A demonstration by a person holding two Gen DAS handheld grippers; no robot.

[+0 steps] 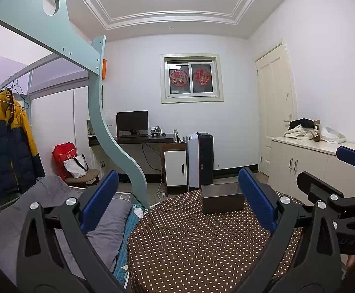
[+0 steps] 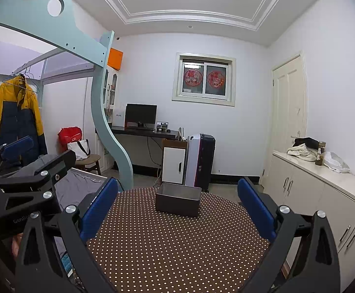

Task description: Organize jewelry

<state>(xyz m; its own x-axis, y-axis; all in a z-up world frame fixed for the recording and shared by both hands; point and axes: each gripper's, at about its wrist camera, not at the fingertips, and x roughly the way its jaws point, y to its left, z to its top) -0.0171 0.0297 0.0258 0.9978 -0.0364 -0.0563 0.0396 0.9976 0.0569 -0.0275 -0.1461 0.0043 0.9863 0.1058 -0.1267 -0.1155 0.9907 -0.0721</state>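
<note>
A dark open box (image 1: 222, 197) stands at the far side of a round table with a brown polka-dot cloth (image 1: 189, 244); it also shows in the right wrist view (image 2: 178, 199). No jewelry shows in either view. My left gripper (image 1: 177, 202) is open and empty, held above the table's near left part. My right gripper (image 2: 177, 205) is open and empty, held above the table's near side, facing the box. The right gripper shows at the right edge of the left wrist view (image 1: 336, 171), and the left gripper at the left of the right wrist view (image 2: 30, 156).
A bed with grey bedding (image 1: 55, 207) lies left of the table, under a teal loft frame (image 1: 109, 127). White cabinets (image 2: 324, 195) run along the right wall. A desk with a monitor (image 2: 140, 114) and a suitcase (image 2: 200, 158) stand behind.
</note>
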